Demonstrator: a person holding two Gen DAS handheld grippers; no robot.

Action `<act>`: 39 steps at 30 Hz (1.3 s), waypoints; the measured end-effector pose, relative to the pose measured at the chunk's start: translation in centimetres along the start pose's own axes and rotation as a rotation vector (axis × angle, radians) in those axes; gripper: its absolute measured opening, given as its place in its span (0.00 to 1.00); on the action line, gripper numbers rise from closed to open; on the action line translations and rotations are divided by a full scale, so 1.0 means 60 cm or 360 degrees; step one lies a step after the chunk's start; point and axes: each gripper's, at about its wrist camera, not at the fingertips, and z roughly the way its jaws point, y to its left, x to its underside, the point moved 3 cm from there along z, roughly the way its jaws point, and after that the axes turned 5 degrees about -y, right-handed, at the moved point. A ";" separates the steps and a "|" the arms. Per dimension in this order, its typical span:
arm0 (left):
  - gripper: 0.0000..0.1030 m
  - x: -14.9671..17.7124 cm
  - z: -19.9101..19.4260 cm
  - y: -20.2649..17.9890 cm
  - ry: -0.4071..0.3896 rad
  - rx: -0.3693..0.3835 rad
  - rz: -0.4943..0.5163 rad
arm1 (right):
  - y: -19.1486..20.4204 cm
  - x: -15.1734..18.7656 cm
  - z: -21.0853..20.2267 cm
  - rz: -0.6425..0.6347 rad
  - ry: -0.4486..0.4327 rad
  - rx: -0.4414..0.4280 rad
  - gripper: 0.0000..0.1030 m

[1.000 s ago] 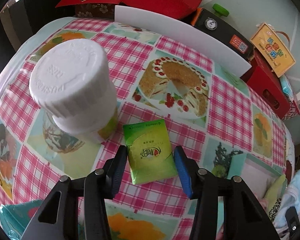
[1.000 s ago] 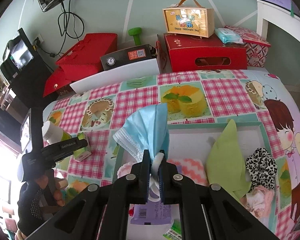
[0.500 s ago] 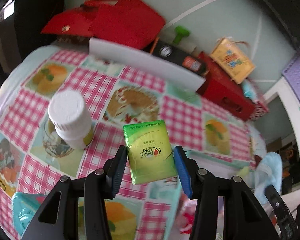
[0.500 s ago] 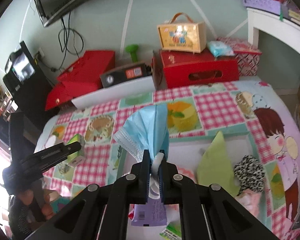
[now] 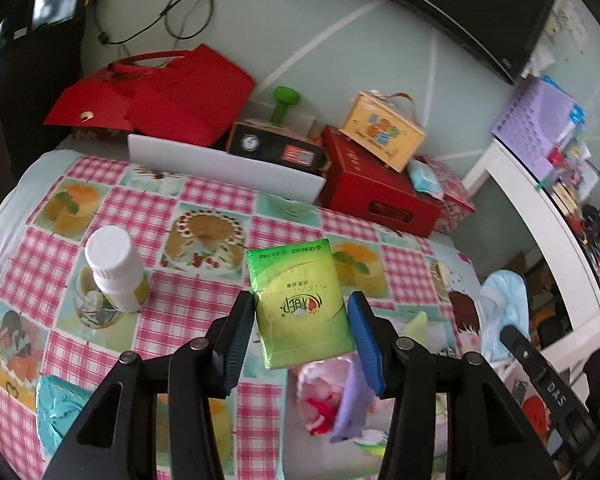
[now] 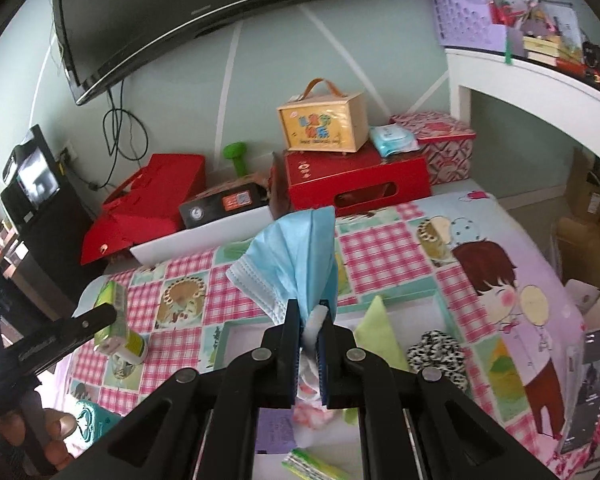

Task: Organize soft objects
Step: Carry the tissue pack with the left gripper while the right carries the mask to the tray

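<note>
My left gripper (image 5: 300,320) is shut on a green tissue pack (image 5: 300,304) and holds it in the air above the checked tablecloth (image 5: 204,304). The pack also shows in the right wrist view (image 6: 110,316). My right gripper (image 6: 309,328) is shut on a blue face mask (image 6: 296,260), which stands up from the jaws above a teal-rimmed tray (image 6: 396,295). In the tray lie a green cloth (image 6: 378,334), a leopard-print scrunchie (image 6: 440,354) and pink soft items (image 6: 310,416).
A white-capped bottle (image 5: 114,268) stands on the table at the left. A teal object (image 5: 58,408) lies at the front left. Red boxes (image 6: 356,176), a yellow case (image 6: 324,122) and a white board (image 5: 224,164) line the far edge.
My left gripper has risen from the table with the tissue pack, away from the bottle. My right gripper has lifted higher with the mask.
</note>
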 end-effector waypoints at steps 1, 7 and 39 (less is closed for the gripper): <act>0.48 0.003 -0.004 -0.005 -0.0002 0.0007 0.0013 | -0.005 0.000 -0.005 0.0004 -0.0007 0.0013 0.08; 0.48 0.024 -0.016 -0.027 0.0013 0.0053 0.0067 | -0.037 0.001 -0.033 0.0036 -0.0056 0.0091 0.08; 0.48 0.196 0.100 -0.061 0.0559 0.0064 0.0170 | -0.027 0.141 0.081 -0.0115 0.0468 0.0159 0.09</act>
